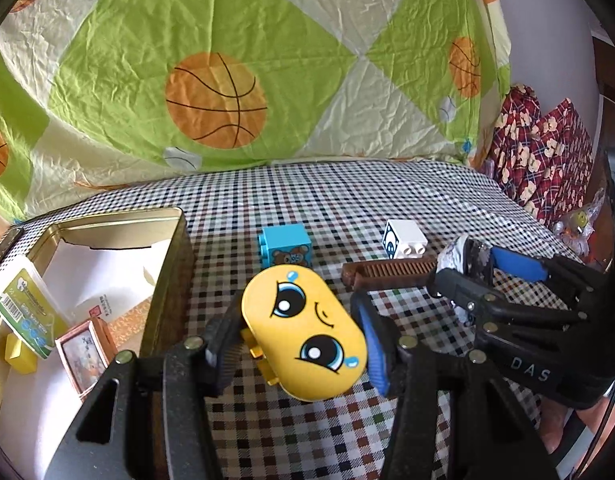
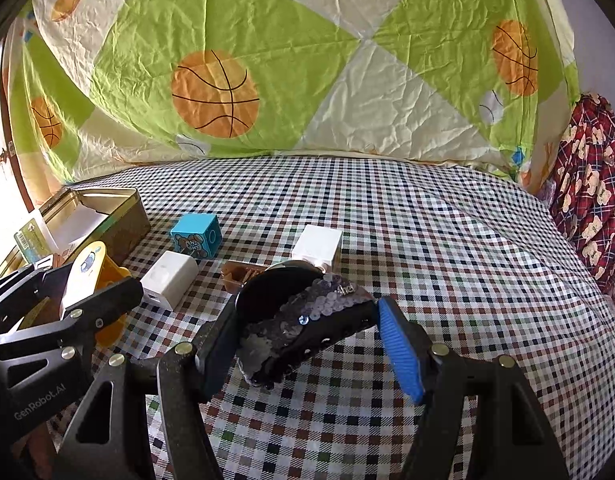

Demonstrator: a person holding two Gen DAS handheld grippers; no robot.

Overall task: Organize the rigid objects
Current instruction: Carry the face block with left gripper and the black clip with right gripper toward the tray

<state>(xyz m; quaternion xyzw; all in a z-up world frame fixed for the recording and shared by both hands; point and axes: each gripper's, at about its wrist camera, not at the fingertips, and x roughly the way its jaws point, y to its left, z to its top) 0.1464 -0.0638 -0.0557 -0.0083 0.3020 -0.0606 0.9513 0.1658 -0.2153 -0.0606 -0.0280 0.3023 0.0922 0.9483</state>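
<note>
The open gold metal tin (image 1: 175,240) sits at my left on the checked cloth (image 1: 307,200). My left gripper (image 1: 295,344) clamps the yellow oval crying-face block (image 1: 303,332) just beside it; I should lift clear of the rim, then release low. My right gripper (image 2: 307,336) grips the black sequinned hair clip (image 2: 303,320).

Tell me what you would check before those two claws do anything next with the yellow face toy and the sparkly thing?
1. Left gripper clamped on the yellow face block: ok.
2. Right gripper clamped on the sequined hair clip: ok.
3. Tin box lid off: ok.
4. Room left inside the tin: ok, bare floor shows.
5. Blue block, white block, brown comb clear of the left gripper's way to the tin: ok.
6. Grip firmness: cannot tell.
</note>
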